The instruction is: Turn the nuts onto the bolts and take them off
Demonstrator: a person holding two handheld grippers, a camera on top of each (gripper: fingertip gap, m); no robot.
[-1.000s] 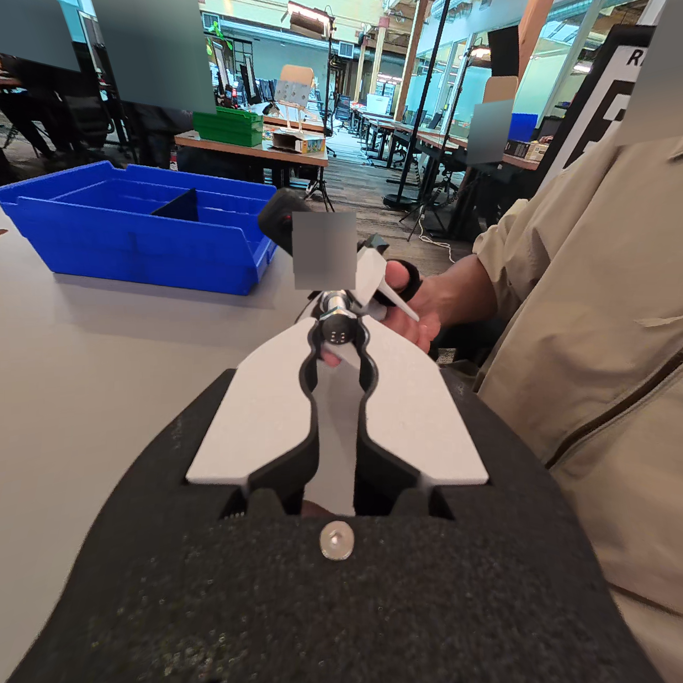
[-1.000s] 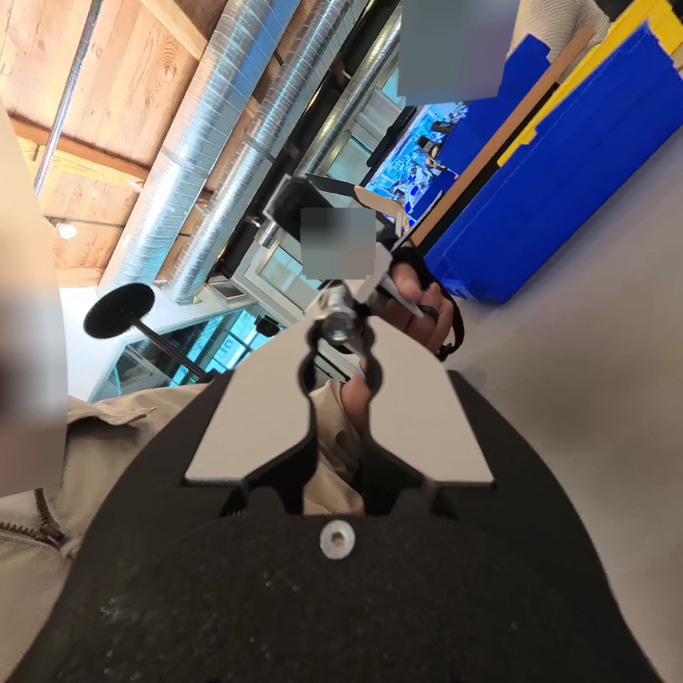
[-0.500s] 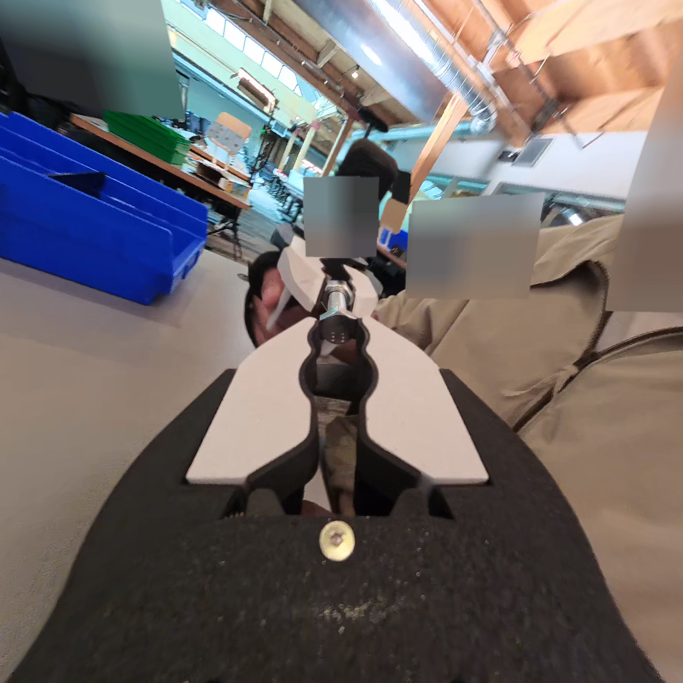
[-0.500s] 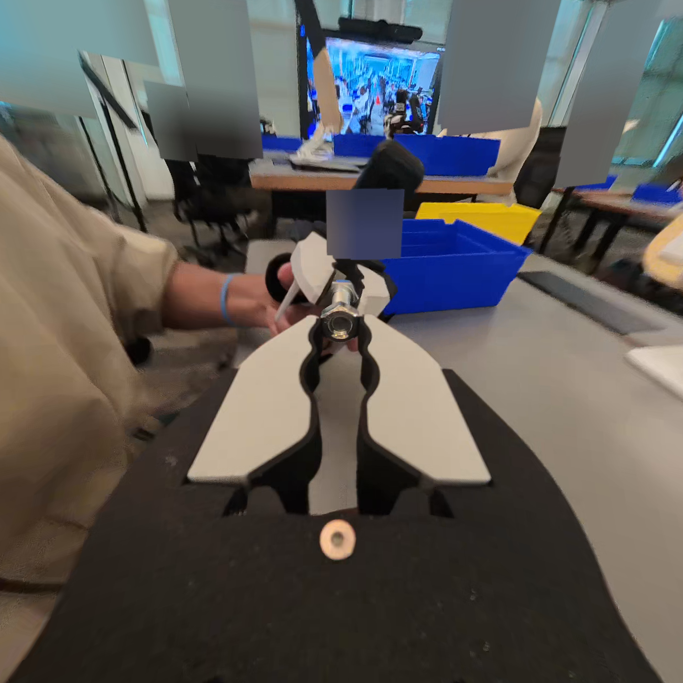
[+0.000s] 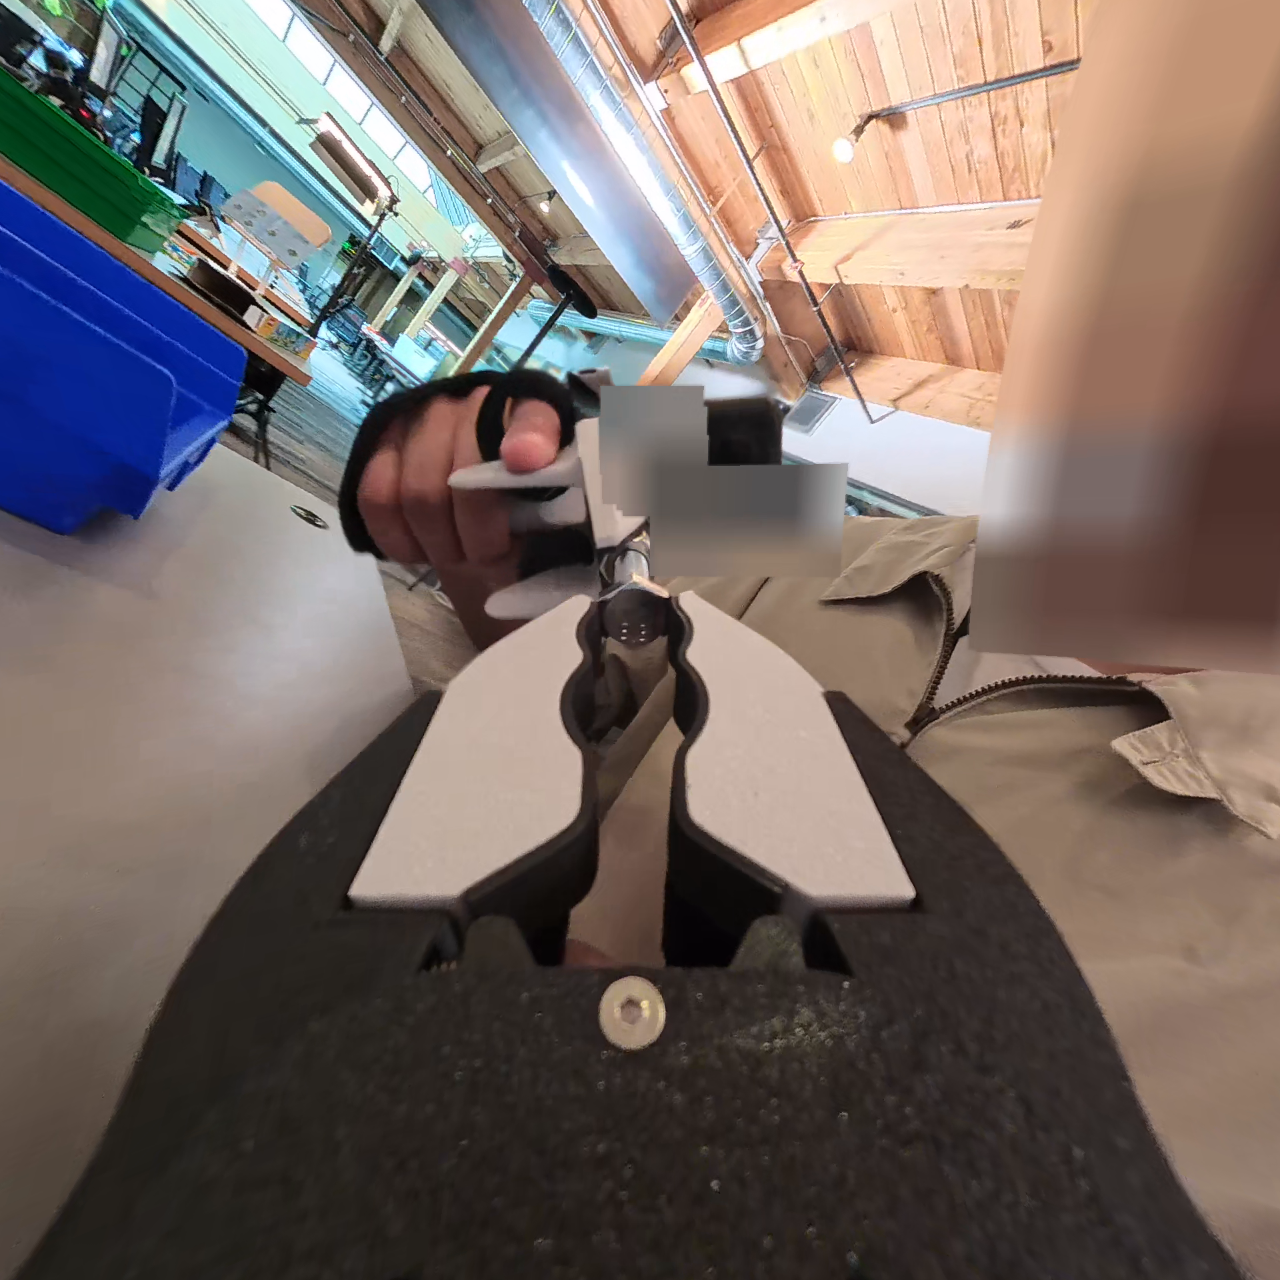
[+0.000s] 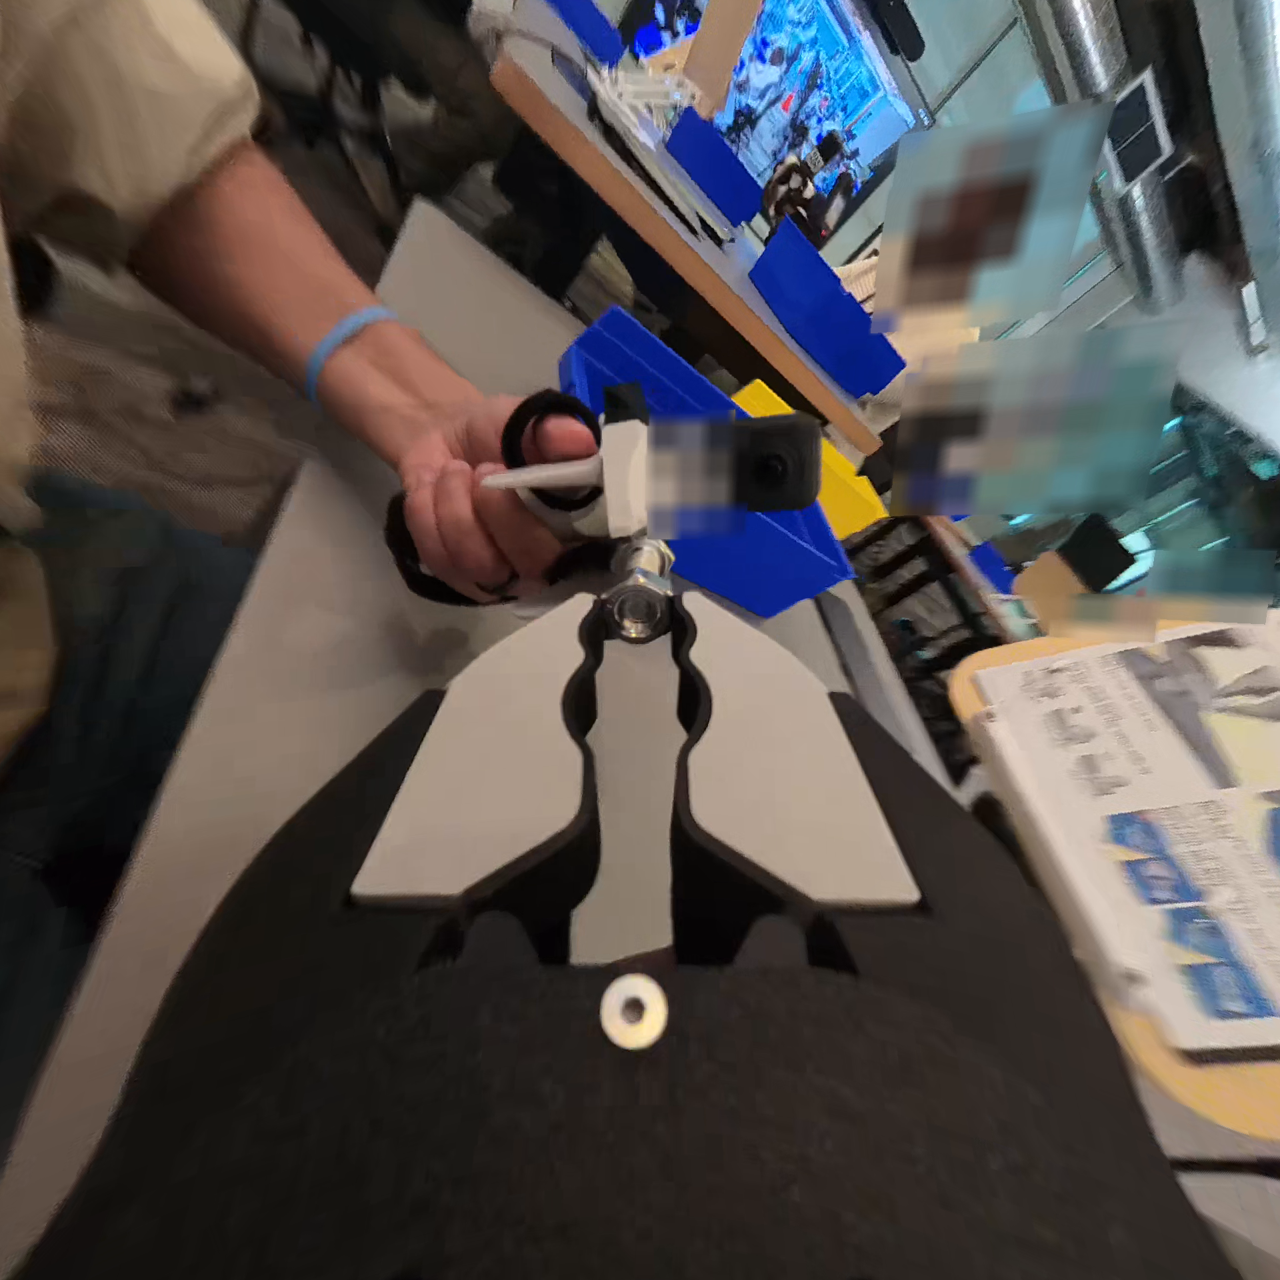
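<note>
Left gripper [image 5: 638, 627]: in the left wrist view its fingers [image 5: 526, 699] are clenched on the dark head of the bolt [image 5: 638, 623], held in the air over the counter [image 5: 138, 692] edge, close to the person's tan jacket [image 5: 1039, 831].

Right gripper [image 6: 636, 616]: in the right wrist view its fingers [image 6: 762, 727] grasp the nut [image 6: 636, 613], a bright hex ring with the shank end showing through its centre.

Where the hardware is: bolt and nut sit threaded together between the two grippers, which meet tip to tip; neither part rests on the counter.

Hands: beyond the tips, each view shows the opposite hand [image 6: 471, 512] with a thumb through a black loop on the handle.

Farther off: a blue bin [image 5: 104, 402] stands on the counter at the left, another blue bin [image 6: 727, 526] behind the hardware in the right wrist view, and printed sheets [image 6: 1143, 796] on a round side table.

Risk: judged from here, the nut may spin in the pads rather than on the thread if the pinch is light; if it runs off the end, it could fall to the floor past the counter edge.

Hard to make out: thread length left, and turning direction. Mosaic patches cover both gripper bodies; the right wrist view is motion-blurred.
</note>
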